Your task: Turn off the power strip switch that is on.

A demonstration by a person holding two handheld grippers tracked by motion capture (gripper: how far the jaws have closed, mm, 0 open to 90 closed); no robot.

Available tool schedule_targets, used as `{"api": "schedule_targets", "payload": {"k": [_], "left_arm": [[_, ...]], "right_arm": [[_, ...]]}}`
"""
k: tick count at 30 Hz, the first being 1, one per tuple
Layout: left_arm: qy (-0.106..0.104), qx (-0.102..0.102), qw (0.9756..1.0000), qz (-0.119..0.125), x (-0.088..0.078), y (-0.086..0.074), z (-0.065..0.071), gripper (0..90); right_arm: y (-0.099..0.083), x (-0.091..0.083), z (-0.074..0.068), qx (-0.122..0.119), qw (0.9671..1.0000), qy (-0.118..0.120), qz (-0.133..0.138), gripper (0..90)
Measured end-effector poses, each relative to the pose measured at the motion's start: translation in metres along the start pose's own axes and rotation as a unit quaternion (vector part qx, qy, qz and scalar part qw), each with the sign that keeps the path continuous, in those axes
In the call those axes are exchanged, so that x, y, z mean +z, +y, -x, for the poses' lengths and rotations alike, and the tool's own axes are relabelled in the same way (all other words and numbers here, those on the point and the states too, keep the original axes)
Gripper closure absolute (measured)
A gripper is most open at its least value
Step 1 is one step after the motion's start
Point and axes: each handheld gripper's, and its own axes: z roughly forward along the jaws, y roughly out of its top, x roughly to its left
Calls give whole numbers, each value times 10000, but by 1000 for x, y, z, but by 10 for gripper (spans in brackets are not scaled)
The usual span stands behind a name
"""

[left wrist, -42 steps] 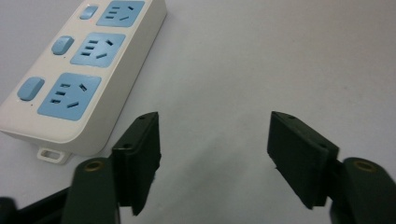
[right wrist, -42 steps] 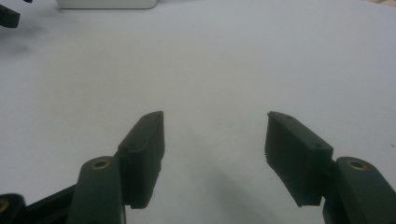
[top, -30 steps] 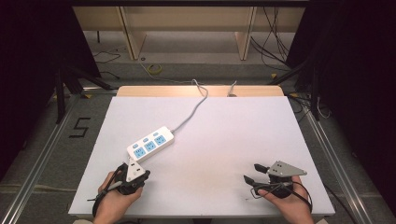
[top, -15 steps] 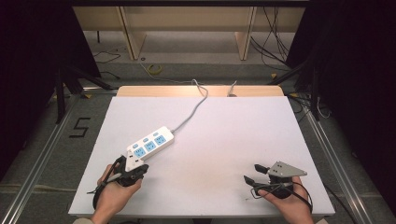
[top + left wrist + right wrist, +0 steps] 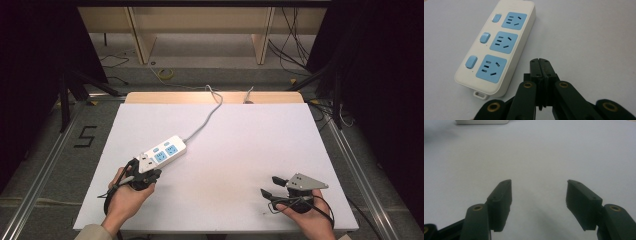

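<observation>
White-topped table (image 5: pixel 240 150), one white three-outlet power strip (image 5: pixel 164 151) lying flat left of centre, cord (image 5: pixel 210 117) trailing to far edge.

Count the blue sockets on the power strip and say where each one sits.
3. On the power strip, in the left gripper view, they run in a row along its length: near socket, middle socket, far socket. Each has a blue switch beside it. None looks hidden.

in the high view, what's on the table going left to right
left gripper → power strip → its cord → right gripper
</observation>
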Motion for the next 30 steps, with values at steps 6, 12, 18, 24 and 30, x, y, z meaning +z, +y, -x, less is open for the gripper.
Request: {"api": "schedule_targets", "payload": {"k": [6, 12, 18, 24, 30], "left_arm": [[-16, -31, 10000, -50, 3, 5, -2, 897], [-20, -51, 10000, -81, 6, 10, -4, 897], [-16, -40, 9999, -96, 8, 16, -6, 897], [4, -18, 10000, -82, 10, 23, -6, 897], [3, -37, 9999, -95, 12, 29, -8, 897]], "right_arm": [[0, 0, 0, 10, 10000, 3, 2, 386], [0, 0, -1, 16, 10000, 7, -10, 385], [0, 0, -1, 9, 10000, 1, -4, 385], [0, 0, -1, 17, 10000, 9, -6, 385], [0, 0, -1, 19, 10000, 17, -11, 385]]}}
